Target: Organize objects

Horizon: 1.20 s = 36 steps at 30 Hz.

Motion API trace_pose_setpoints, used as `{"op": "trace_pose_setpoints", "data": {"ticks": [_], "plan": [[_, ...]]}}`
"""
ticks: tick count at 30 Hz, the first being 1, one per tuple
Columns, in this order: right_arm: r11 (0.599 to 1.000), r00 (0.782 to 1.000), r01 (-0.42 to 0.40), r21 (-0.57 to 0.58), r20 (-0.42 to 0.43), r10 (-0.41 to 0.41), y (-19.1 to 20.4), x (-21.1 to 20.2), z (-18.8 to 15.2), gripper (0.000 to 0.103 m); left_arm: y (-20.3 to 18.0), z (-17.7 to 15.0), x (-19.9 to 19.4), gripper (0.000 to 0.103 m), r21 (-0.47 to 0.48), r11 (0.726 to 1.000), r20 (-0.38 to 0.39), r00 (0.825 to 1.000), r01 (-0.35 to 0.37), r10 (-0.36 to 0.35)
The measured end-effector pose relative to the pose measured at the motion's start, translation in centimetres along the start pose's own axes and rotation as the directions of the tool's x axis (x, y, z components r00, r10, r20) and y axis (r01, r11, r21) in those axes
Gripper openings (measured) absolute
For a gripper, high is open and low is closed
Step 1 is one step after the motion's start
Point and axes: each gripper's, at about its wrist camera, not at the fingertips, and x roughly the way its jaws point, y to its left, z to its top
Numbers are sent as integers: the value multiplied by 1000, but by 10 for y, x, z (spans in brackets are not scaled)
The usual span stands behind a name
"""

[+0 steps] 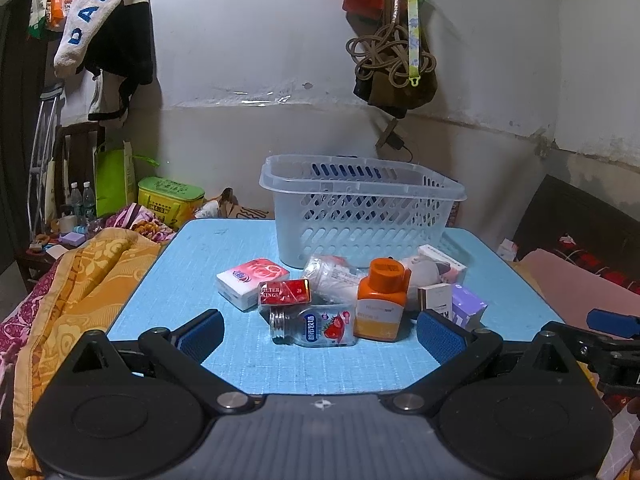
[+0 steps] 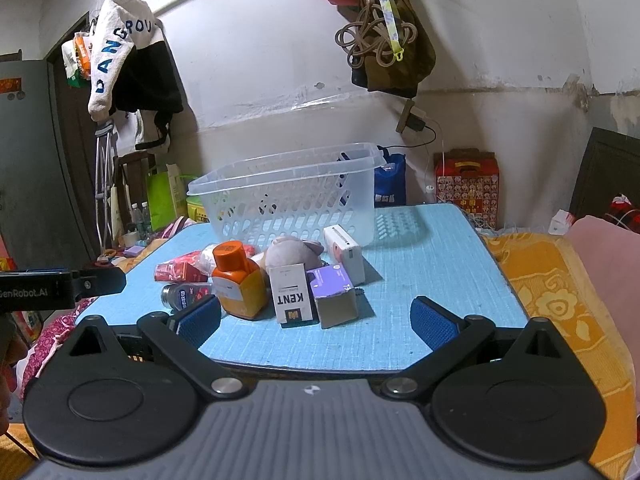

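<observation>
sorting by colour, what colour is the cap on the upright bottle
Orange, matching the upper part of the bottle; the cap shows best in the left wrist view.

Bench (image 1: 192, 280): light blue w/ fine grid. Basket (image 1: 360, 216): translucent white, slotted holes. Bottle (image 1: 380, 304): orange cap & body, white label. KENT box (image 2: 292, 296): white/black. Small box (image 2: 332, 284): purple. Blanket (image 1: 80, 276): orange-yellow floral. Hand-held gripper pads (image 1: 202, 334): blue.

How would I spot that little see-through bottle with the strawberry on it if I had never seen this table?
Start at the white slotted basket at the back of the blue table, then come forward to the pile in front of it. The clear bottle lies on its side at the pile's near edge, just left of the upright orange bottle; only it is see-through.
</observation>
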Motion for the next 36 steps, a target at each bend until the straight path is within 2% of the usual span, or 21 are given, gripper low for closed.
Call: {"op": "trace_pose_setpoints", "data": {"ticks": [7, 19, 23, 25, 29, 31, 32, 34, 36], "plan": [[1000, 1000, -3, 0, -2, 3, 1, -1, -1, 103, 2, 1, 0, 103, -20, 1000, 12, 1000, -6, 6], [1000, 1000, -12, 19, -11, 13, -5, -4, -2, 103, 7, 1, 1, 103, -29, 1000, -11, 1000, 2, -2], [998, 998, -44, 52, -30, 46, -15, -3, -4, 103, 25, 2, 12, 103, -93, 996, -63, 998, -12, 7], [994, 996, -65, 88, -50, 69, -21, 0, -5, 103, 31, 4, 21, 101, -105, 994, -103, 995, 1, -12], [991, 994, -82, 105, -67, 89, -24, 4, -5, 103, 28, 6, 44, 99, -57, 998, -195, 979, 40, -51], [993, 995, -76, 87, -57, 81, -23, 6, -3, 103, 28, 6, 55, 98, -64, 996, -234, 970, 57, -70], [996, 996, -63, 70, -61, 68, -22, 10, -1, 102, 29, 6, 61, 98, -72, 996, -250, 965, 57, -74], [998, 995, -44, 38, -84, 47, -19, 22, 4, 93, 32, 7, 72, 98, -86, 995, -268, 961, 49, -71], [999, 992, -45, 18, -121, 47, -18, 36, 8, 90, 35, 9, 81, 98, -96, 995, -275, 959, 39, -64]]}}
